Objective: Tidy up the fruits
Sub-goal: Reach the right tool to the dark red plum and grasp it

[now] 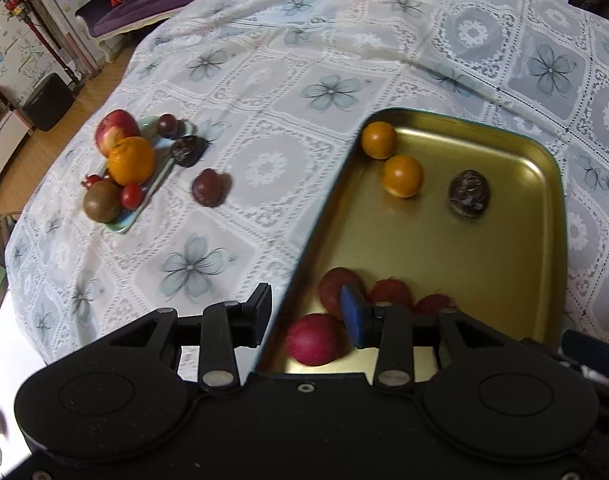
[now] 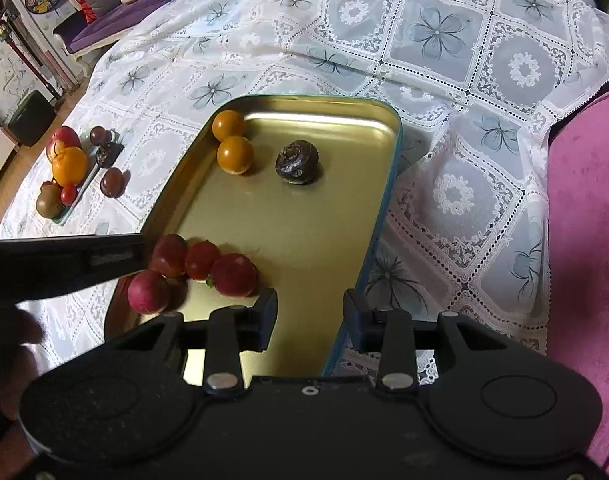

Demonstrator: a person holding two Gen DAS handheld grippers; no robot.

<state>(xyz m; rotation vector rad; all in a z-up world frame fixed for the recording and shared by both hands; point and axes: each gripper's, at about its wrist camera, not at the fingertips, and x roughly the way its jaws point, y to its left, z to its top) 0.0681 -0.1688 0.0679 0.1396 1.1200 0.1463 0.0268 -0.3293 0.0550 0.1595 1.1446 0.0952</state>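
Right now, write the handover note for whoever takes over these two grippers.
Left gripper: open, empty, astride the left rim of the gold tray.
Right gripper: open, empty, astride the tray's right rim.
Done, in the tray: two orange fruits, one dark wrinkled fruit, four red fruits.
Left: the small plate with more fruit, and two dark fruits on the cloth beside it.
Probably move those over next, grouped by kind.
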